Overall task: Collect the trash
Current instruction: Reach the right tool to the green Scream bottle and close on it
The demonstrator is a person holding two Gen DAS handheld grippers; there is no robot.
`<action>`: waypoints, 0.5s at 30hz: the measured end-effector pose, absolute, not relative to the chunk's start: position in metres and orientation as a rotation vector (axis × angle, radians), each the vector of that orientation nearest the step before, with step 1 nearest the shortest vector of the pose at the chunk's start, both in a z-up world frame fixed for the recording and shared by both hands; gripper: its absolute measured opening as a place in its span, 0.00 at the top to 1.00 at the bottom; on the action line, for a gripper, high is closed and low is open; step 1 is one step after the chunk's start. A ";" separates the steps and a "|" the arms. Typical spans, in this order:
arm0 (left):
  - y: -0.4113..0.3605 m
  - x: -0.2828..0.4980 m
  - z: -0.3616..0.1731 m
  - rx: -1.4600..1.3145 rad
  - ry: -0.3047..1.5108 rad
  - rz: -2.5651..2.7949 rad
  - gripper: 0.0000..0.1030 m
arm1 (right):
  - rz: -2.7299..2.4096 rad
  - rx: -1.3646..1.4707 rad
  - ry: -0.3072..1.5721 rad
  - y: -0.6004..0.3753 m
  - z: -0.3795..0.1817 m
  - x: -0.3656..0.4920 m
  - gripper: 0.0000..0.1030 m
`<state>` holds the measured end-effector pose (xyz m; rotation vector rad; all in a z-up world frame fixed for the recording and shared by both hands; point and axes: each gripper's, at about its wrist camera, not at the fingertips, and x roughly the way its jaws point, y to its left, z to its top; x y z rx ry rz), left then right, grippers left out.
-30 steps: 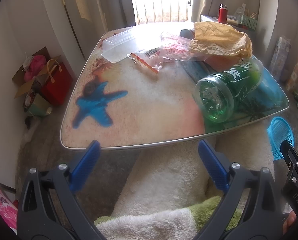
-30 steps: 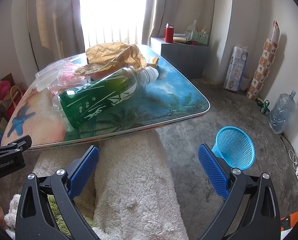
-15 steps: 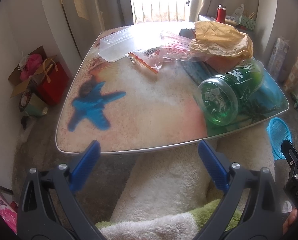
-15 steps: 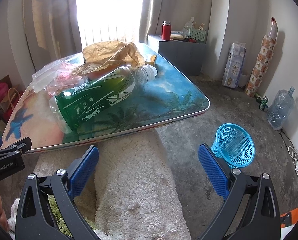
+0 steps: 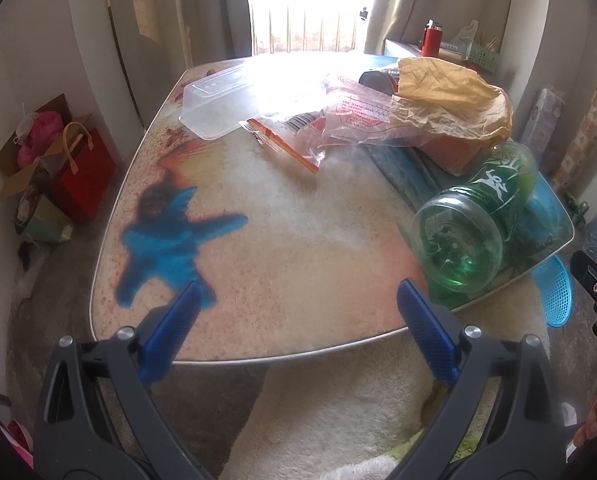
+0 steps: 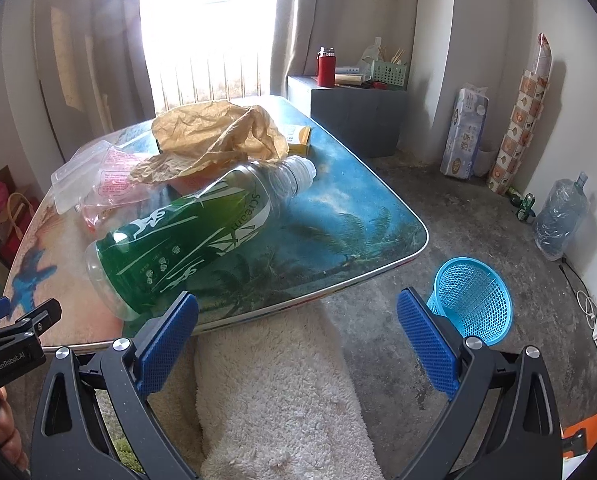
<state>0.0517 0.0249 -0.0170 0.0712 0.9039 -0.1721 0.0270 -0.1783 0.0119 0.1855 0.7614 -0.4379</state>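
Both tools hang at the near edge of the counter (image 5: 258, 264). The left hand-held gripper (image 5: 298, 312) and the right hand-held gripper (image 6: 298, 316) each gape wide, holding nothing. A green plastic bottle (image 6: 186, 236) lies on its side near the right front edge, touching crumpled brown paper (image 6: 214, 136) and a clear plastic bag (image 5: 350, 120). A blue mesh basket (image 6: 474, 300) stands on the floor to the right.
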 end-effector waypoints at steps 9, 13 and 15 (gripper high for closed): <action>0.038 0.078 -0.011 0.034 0.867 -0.279 0.08 | -0.236 0.518 0.826 -0.199 0.010 0.076 0.06; 0.051 0.086 -0.007 -0.026 0.826 -0.349 0.08 | -0.208 0.621 0.868 -0.202 -0.001 0.096 0.06; 0.055 0.088 -0.005 -0.038 0.795 -0.368 0.08 | -0.207 0.670 0.894 -0.201 -0.009 0.105 0.06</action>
